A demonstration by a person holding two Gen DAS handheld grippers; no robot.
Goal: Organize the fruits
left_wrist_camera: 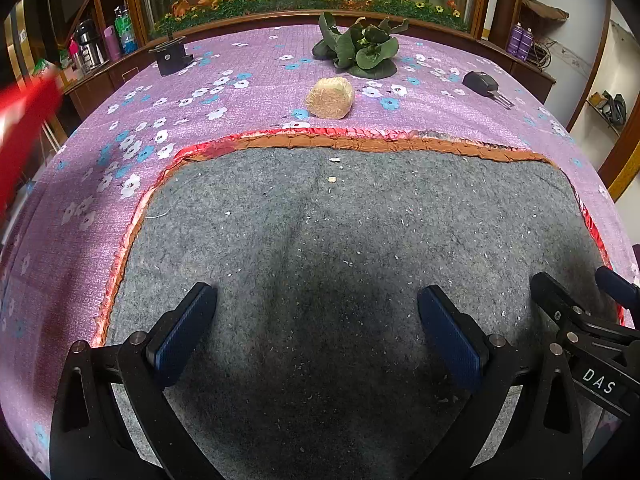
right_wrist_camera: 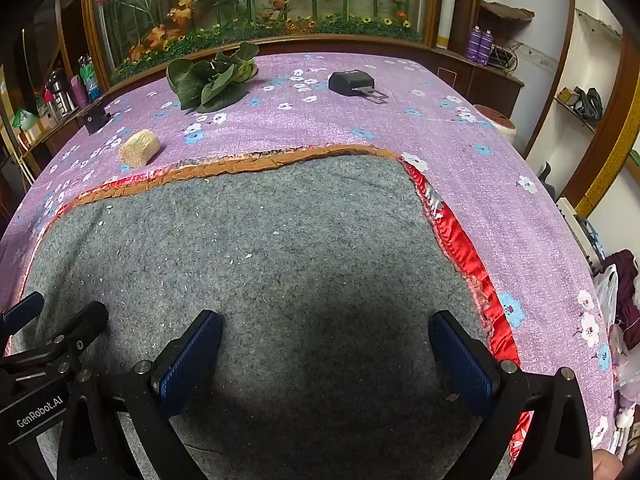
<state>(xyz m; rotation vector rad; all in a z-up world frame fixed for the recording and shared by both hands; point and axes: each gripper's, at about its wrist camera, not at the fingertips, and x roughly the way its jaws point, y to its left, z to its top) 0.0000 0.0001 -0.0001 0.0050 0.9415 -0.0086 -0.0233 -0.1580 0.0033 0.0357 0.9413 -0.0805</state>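
Left wrist: both tools wide open, empty.

A matt, rough grey felt mat edged with glossy red satin trim is seen on woven purple cloth; the tan bundle seems fibrous.

A leafy green vegetable lies at the far side of the table, on the purple flowered cloth. Its dark green leaves are spread open and look a little limp. Nearer, just beyond the border of the grey felt mat, lies a pale tan, rough, rounded block; what it is cannot be told. The two are near each other but apart.
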